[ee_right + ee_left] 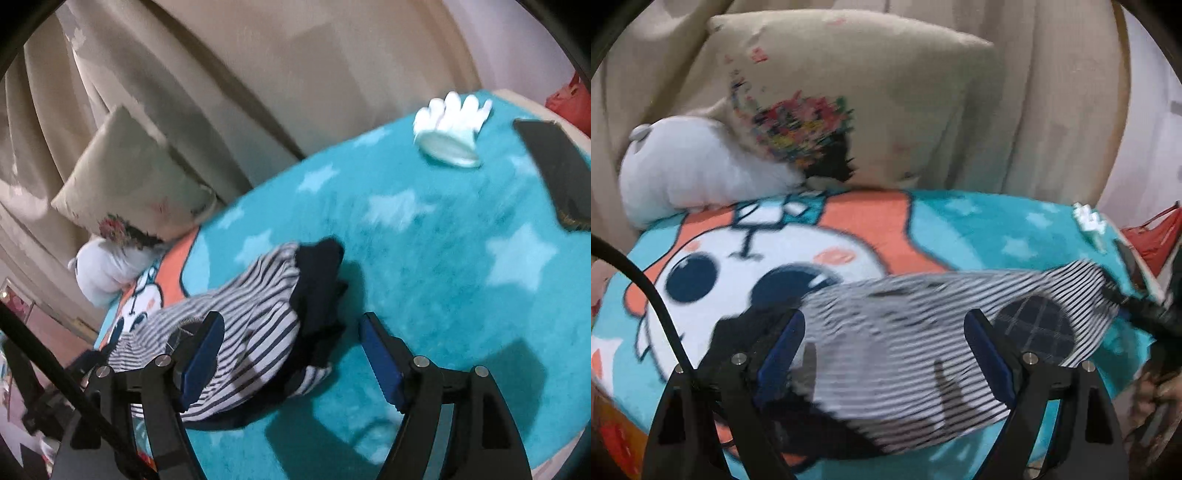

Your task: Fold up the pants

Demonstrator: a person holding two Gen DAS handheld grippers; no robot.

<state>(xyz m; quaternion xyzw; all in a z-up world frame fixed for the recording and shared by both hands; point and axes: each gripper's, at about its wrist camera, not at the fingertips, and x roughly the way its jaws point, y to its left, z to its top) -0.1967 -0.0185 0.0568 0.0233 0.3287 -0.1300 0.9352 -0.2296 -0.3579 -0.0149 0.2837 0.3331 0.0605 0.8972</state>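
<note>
Small navy-and-white striped pants with a dark checked round patch lie spread on a teal cartoon blanket. My left gripper is open just above them, one blue-padded finger on each side. In the right wrist view the pants lie bunched, their dark navy band turned up. My right gripper is open over that end, holding nothing. The other gripper's tip shows at the pants' right end in the left wrist view.
A beige pillow and a white plush toy stand at the back against curtains. A white glove and a dark flat phone-like object lie at the blanket's far right. A red item sits past the edge.
</note>
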